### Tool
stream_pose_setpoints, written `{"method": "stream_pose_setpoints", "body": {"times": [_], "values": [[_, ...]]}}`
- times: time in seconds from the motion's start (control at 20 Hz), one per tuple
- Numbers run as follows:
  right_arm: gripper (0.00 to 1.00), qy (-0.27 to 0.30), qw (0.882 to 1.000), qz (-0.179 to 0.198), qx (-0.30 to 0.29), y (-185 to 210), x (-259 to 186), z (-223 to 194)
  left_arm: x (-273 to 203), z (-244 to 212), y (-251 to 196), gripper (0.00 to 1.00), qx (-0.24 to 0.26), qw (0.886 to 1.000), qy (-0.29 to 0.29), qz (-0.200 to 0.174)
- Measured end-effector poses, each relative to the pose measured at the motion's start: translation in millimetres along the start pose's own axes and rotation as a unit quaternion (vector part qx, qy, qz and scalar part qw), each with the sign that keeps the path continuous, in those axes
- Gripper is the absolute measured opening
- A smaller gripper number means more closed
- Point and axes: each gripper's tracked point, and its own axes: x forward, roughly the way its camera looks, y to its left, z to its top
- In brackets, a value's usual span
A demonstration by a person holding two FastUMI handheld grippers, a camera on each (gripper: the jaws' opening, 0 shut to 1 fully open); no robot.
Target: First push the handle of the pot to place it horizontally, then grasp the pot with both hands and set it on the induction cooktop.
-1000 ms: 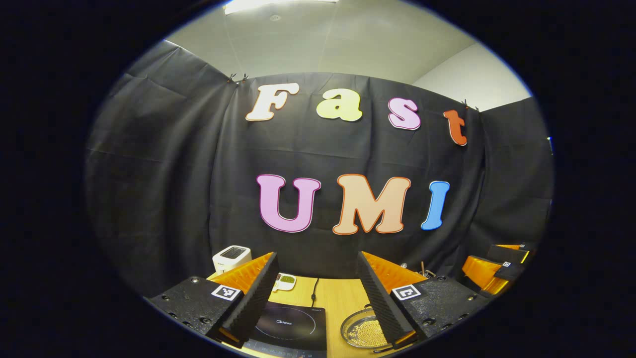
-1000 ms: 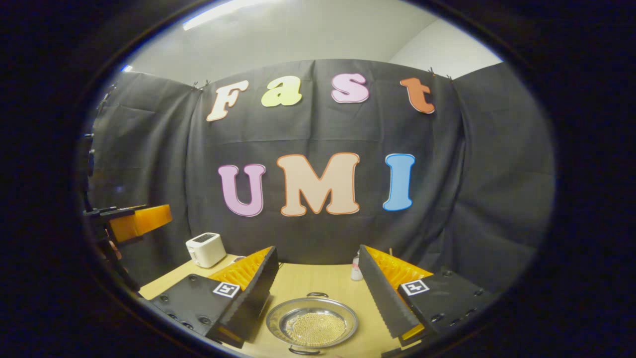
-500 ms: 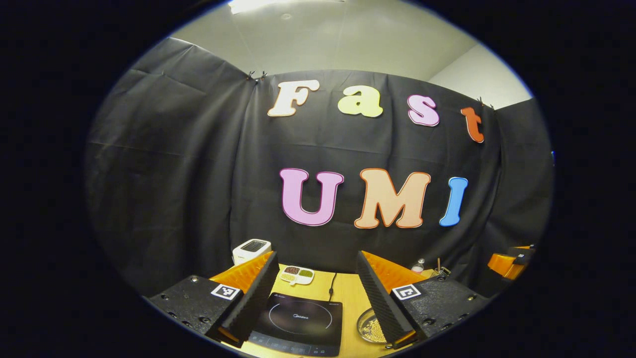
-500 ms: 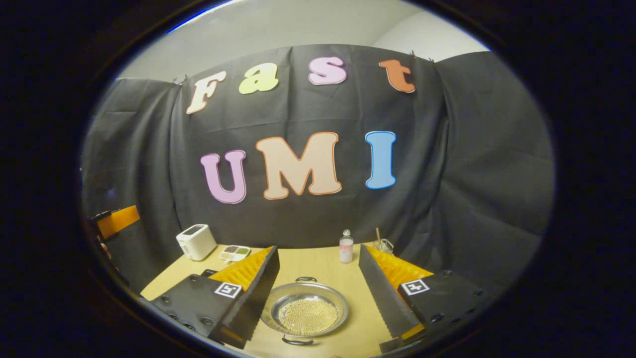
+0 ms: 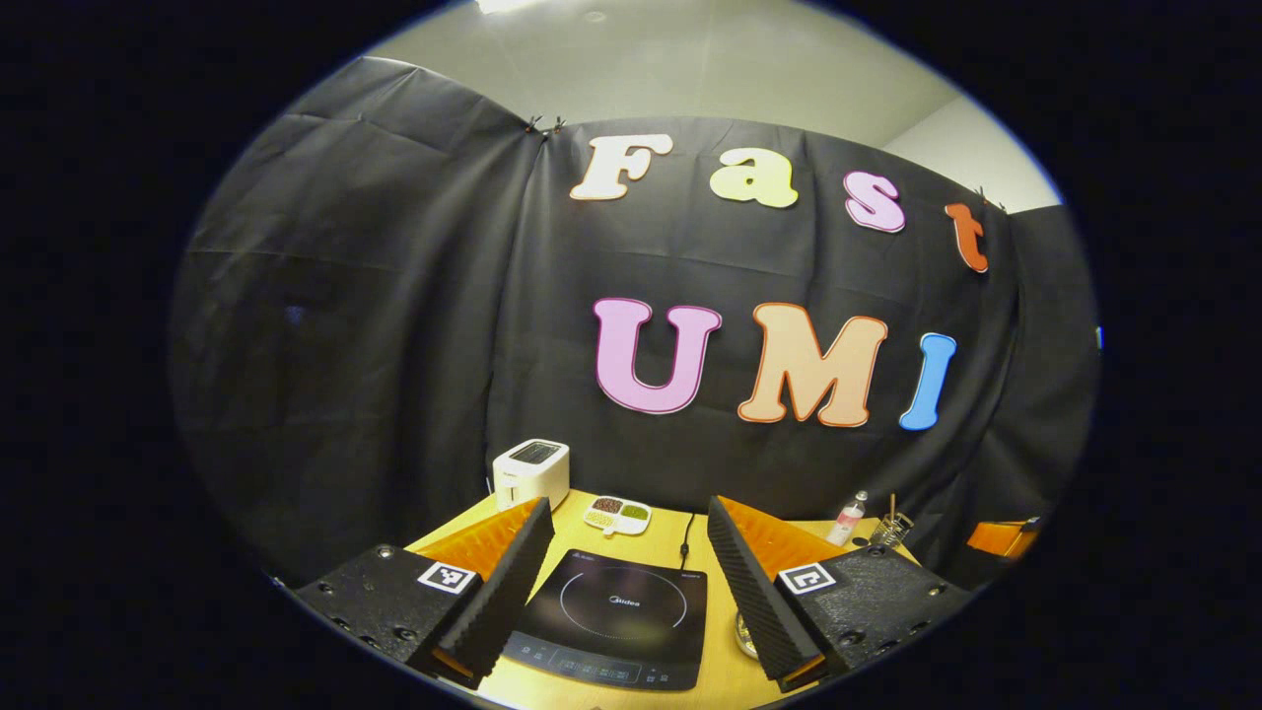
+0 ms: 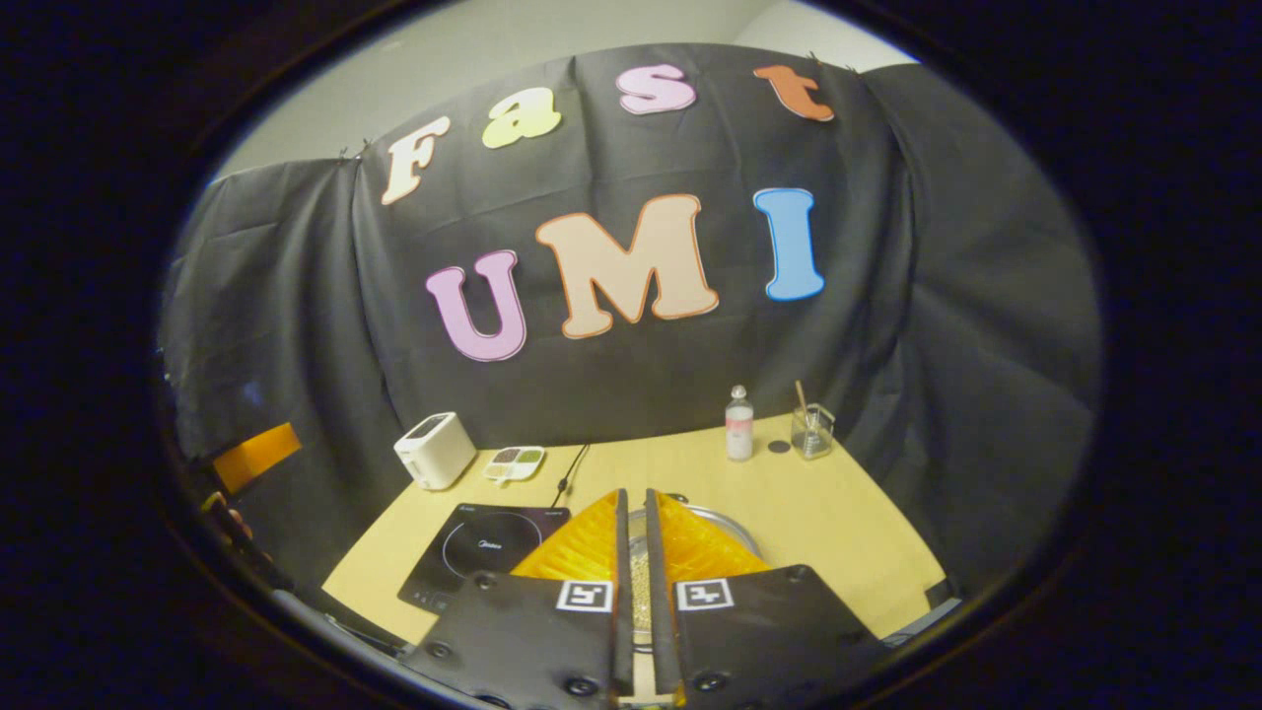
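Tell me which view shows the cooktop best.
The left gripper view: the cooktop lies whole and near between the open left gripper. In the right gripper view the cooktop is farther off, its corner hidden behind the right gripper.

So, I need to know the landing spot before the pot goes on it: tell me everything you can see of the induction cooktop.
The induction cooktop is a flat, black, glossy slab, roughly square with rounded corners. A thin pale ring marks the cooking zone, and a strip of small controls runs along its near edge. It lies flat on the wooden table, left of the pot, with nothing on top. A dark cord runs from its far side.
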Motion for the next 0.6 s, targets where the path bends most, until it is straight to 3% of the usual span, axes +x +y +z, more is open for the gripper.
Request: {"method": "stream_pose_setpoints", "body": {"times": [0.05, 0.1, 0.35, 0.4, 0.45, 0.6], "values": [[0.0, 0.011, 1.0, 0.0, -0.001, 1, 4, -9, 0, -2, 5, 0.96, 0.0, 1.0, 0.003, 0.005], [0.08, 0.018, 1.0, 0.0, -0.004, 1, 6, -16, 0, -4, 10, 0.96, 0.003, 1.0, 0.005, 0.009], [0.08, 0.057, 0.998, 0.002, -0.007, 3, 20, -55, -5, -12, 32, 0.92, 0.022, 0.999, 0.015, 0.029], [0.0, 0.065, 0.998, 0.001, -0.009, 2, 21, -63, -6, -14, 34, 0.92, 0.022, 0.999, 0.017, 0.029], [0.08, 0.073, 0.997, 0.0, -0.013, 1, 23, -72, -7, -16, 36, 0.93, 0.021, 0.999, 0.018, 0.03], [0.08, 0.1, 0.995, -0.002, -0.026, -1, 27, -98, -10, -17, 38, 0.96, 0.019, 0.999, 0.018, 0.031]]}}
